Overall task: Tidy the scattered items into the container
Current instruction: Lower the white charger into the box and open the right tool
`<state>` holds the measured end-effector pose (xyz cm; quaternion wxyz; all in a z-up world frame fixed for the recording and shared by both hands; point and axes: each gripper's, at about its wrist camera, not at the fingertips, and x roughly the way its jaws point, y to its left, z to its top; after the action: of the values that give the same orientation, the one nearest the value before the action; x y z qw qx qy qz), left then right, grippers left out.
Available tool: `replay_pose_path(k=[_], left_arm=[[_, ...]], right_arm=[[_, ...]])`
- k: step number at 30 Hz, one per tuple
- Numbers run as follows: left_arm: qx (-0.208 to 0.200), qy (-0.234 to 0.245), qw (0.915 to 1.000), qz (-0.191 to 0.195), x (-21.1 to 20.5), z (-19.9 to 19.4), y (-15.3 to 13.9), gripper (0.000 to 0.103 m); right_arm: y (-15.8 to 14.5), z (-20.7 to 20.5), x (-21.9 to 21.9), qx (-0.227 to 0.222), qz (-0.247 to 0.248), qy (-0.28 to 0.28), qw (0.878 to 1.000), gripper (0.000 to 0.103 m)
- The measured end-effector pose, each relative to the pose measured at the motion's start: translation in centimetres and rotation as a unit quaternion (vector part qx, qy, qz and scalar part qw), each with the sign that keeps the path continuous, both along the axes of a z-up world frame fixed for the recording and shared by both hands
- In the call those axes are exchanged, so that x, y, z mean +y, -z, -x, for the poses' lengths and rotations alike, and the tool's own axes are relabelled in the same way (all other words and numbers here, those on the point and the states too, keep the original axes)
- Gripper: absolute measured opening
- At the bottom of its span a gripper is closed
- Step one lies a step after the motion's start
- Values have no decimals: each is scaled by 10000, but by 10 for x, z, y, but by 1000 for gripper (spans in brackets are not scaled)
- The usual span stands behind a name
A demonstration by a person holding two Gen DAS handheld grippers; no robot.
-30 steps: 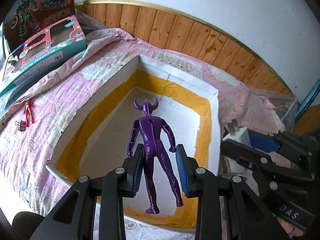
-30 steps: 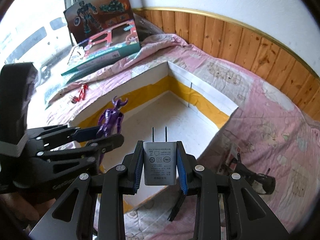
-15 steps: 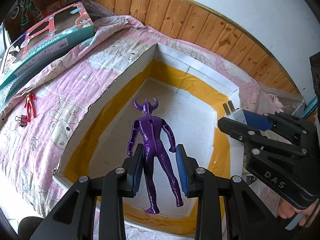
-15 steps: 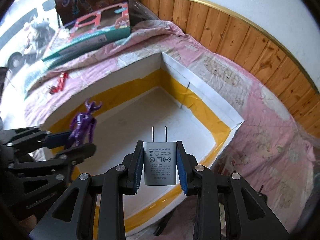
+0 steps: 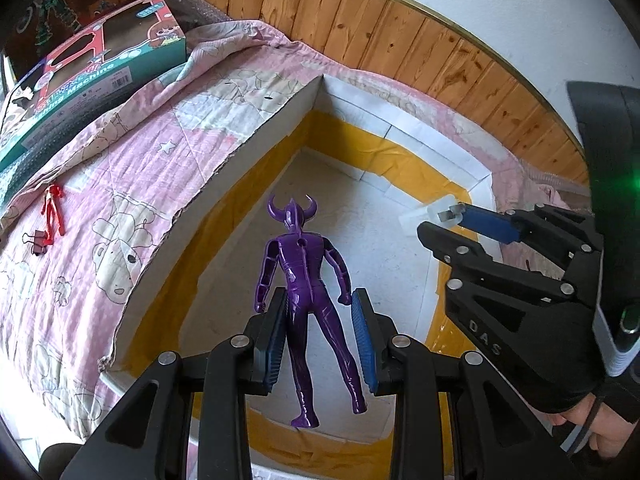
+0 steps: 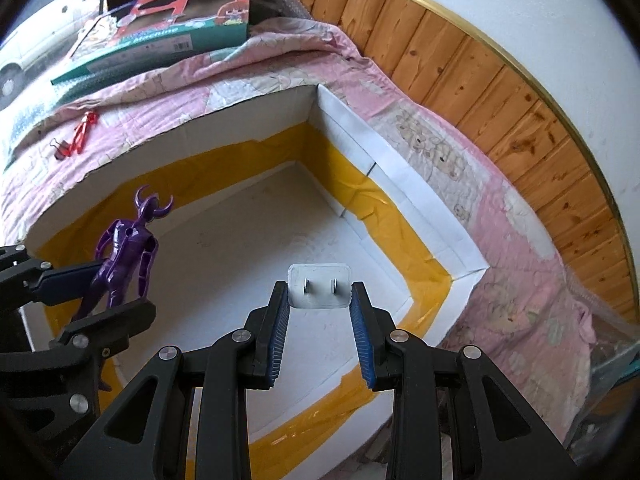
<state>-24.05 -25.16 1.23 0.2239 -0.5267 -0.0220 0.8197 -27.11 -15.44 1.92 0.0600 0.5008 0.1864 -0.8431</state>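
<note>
A purple horned figure [image 5: 306, 280] hangs upright between the blue pads of my left gripper [image 5: 318, 300], which is shut on its hips, above the white box [image 5: 256, 140] with yellow tape inside. The figure [image 6: 126, 252] and the left gripper [image 6: 120, 292] also show at the left of the right wrist view. My right gripper [image 6: 319, 300] stands open over the box [image 6: 400, 184]. The white charger [image 6: 319, 286] is loose just past its fingertips, prong face toward the camera. In the left wrist view the charger [image 5: 434, 214] is a blurred shape at the tips of the right gripper [image 5: 440, 224].
A small red figure [image 5: 52, 216] and a black binder clip [image 5: 38, 238] lie on the pink quilt left of the box. A large toy carton [image 5: 100, 64] sits at the back left. Wood panelling runs behind the bed. A person's hand [image 5: 580, 432] holds the right gripper.
Both grippers moved in over the box. The right gripper let go of the charger, which has tipped forward out of its pads. The left gripper still holds the purple figure.
</note>
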Motion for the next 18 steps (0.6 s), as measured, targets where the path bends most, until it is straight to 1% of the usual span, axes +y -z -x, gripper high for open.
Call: replay_pose_path(k=[6, 18], left_arm=[[-20, 104, 9999, 49, 4, 6, 3, 33], [-40, 216, 9990, 378, 11, 14, 12, 33]], right_arm=[[10, 9, -3, -75, -126, 36, 9999, 33], [32, 30, -3, -237, -632, 220, 9975, 33]])
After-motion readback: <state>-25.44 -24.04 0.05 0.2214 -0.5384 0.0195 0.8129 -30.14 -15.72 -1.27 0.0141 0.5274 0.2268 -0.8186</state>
